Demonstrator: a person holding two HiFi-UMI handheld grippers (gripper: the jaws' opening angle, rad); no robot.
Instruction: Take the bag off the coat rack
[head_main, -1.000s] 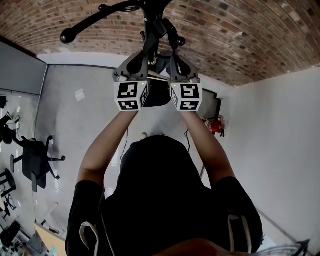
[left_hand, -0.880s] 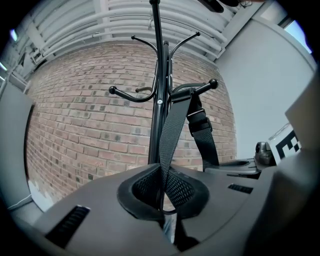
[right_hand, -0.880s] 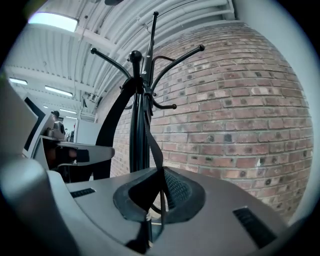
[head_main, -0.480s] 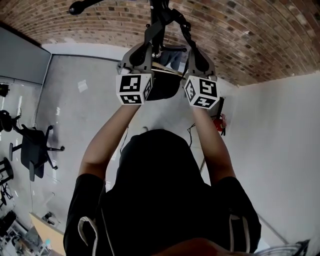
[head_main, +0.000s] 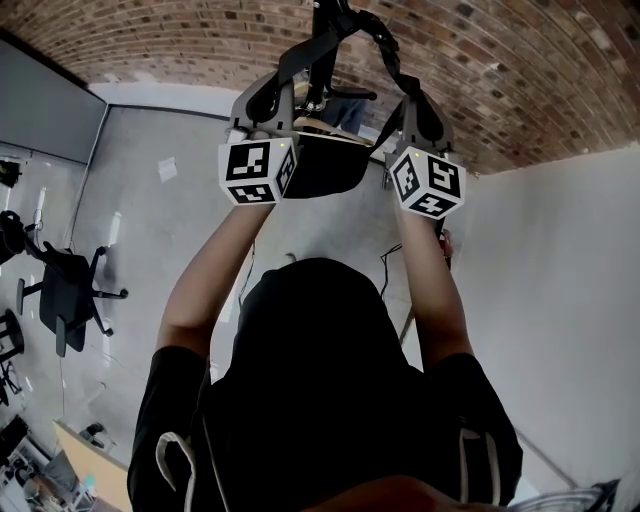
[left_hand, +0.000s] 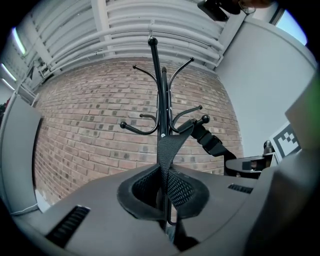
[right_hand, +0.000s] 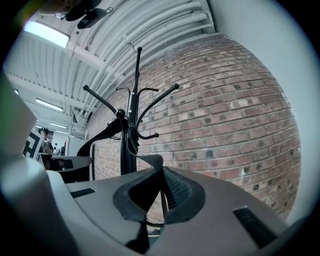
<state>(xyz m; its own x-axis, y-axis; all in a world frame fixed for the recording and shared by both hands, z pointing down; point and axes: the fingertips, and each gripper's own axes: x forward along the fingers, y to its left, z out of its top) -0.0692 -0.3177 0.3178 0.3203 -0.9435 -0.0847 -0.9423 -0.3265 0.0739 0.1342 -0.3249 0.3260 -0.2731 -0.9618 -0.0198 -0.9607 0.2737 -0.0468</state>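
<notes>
— Place of the bag (head_main: 325, 165)?
— Upper middle of the head view, hanging dark between the two raised grippers, just under the coat rack (head_main: 322, 25).
— Left gripper (left_hand: 165, 191)?
— Squeezed tight on the bag's strap (left_hand: 167, 150), low in the middle of its own view.
— Right gripper (right_hand: 159, 192)?
— Same thing: pinched shut on a twisted bit of strap, low middle of its view.
— Off the rack yet?
— No. Looped over a round-tipped hook (left_hand: 204, 119), right of the pole, with the brick wall (left_hand: 85, 135) behind.
</notes>
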